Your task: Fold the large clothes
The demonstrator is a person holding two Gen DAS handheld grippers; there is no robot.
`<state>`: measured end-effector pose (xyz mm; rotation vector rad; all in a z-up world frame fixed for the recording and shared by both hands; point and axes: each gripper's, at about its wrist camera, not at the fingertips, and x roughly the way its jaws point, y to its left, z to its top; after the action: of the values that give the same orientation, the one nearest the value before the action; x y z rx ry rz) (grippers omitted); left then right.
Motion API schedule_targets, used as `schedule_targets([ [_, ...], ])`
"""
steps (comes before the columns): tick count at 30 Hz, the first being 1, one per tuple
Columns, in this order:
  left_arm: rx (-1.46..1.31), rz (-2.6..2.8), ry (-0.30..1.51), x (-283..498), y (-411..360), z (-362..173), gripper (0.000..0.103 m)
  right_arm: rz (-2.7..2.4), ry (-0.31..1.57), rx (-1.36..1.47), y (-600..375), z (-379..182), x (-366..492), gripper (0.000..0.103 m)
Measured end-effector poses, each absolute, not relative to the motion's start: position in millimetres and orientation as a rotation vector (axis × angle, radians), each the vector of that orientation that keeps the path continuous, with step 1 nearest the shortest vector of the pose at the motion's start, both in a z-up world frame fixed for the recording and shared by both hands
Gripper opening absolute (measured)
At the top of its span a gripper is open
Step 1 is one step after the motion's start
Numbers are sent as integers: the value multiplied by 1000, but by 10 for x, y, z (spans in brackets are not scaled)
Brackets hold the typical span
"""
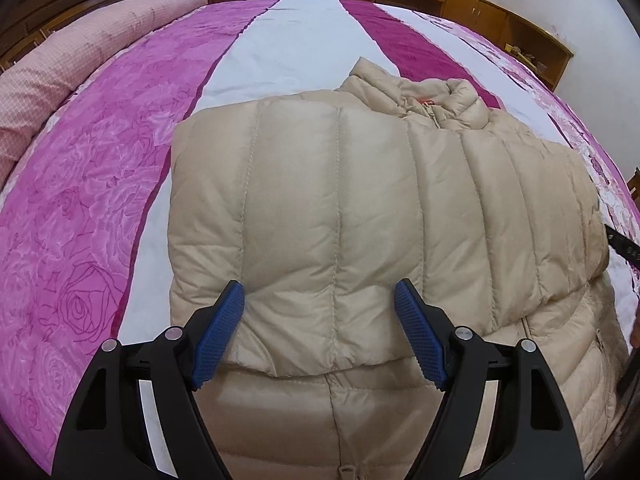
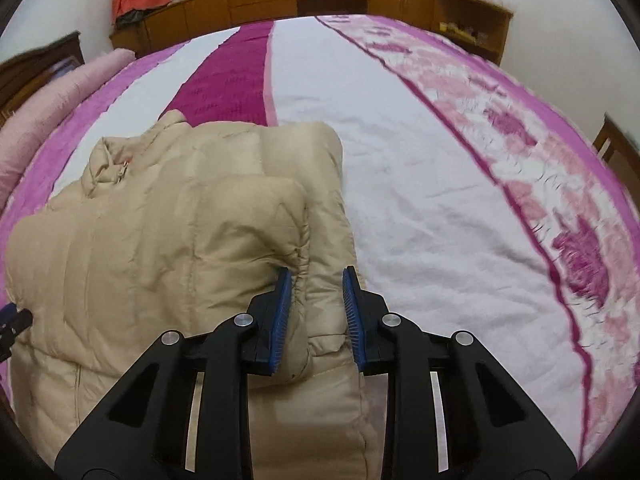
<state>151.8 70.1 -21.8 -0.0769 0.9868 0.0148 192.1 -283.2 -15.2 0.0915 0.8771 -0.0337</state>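
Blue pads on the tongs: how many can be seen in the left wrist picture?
2. One blue pad stands at the left edge of the folded beige jacket; the other pad rests over the jacket's right part. None seems hidden.

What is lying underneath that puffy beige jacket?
The beige down jacket lies on a bedspread with pink rose, magenta and white stripes. Its own folded-over sleeve covers part of the front. What the spread looks like directly beneath the jacket is hidden.
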Motion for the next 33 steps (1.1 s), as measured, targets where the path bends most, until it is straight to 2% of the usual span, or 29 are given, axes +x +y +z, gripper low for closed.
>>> schedule_targets([
  [2,-71,12,981,1471,691,-173,75,-18,870,127,-2911,-132,1885,30],
  [4,-67,13,976,1384,703,-102,75,1,859,168,-2994,-47,1786,39],
  [6,-72,14,974,1276,729,-35,75,32,847,186,-3021,63,1647,54],
  [13,-91,10,968,806,798,139,75,122,872,196,-3017,284,1048,62],
  [15,-94,5,970,652,808,167,75,139,880,200,-3030,303,845,69],
  [18,-97,-8,981,463,823,181,75,163,898,200,-3041,301,547,74],
  [23,-73,-27,1010,159,813,135,75,153,944,192,-3105,194,185,79],
  [33,-120,-18,1107,-239,890,-154,75,98,1028,157,-3268,-87,-217,80],
])
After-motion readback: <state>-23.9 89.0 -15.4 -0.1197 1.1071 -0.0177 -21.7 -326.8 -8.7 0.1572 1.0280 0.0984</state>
